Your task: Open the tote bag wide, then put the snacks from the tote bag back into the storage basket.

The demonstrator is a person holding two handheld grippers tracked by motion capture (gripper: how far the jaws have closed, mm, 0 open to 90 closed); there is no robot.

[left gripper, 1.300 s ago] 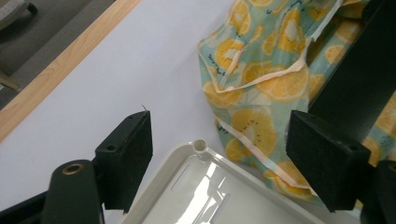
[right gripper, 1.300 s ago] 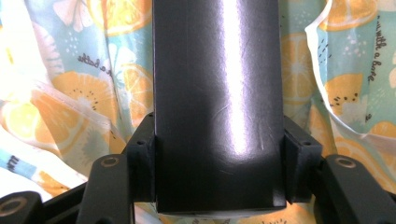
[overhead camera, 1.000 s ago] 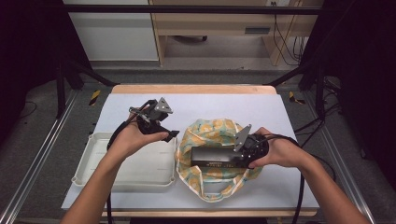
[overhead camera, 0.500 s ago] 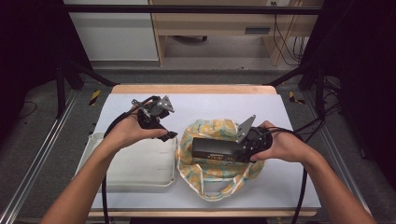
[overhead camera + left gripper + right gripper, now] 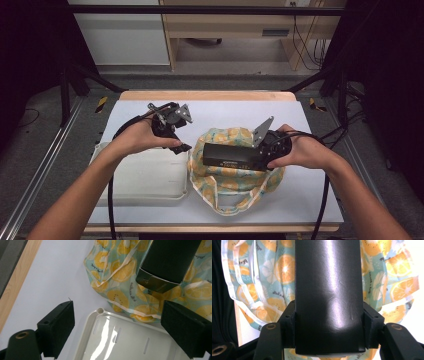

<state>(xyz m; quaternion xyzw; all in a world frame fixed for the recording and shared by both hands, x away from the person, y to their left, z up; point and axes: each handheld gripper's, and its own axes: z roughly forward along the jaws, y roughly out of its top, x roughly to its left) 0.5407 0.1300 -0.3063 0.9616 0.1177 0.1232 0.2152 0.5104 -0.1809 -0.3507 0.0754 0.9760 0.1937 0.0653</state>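
Two grippers: both over the table
Right gripper (image 5: 250, 156): clamped on black box (image 5: 231, 155), box level above fruit-print bag (image 5: 235, 177)
Left gripper (image 5: 176, 146): jaws wide, just been opening, nothing between them
Left gripper place: above white tray (image 5: 145, 177) far corner
Bag: mid-table, touching tray's right edge
Tray: near-left of table (image 5: 300, 180)

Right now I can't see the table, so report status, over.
Right tongs shut on black box, held above fruit-print bag. Left tongs open, just widened, nothing between, over white tray. Nothing in the way.
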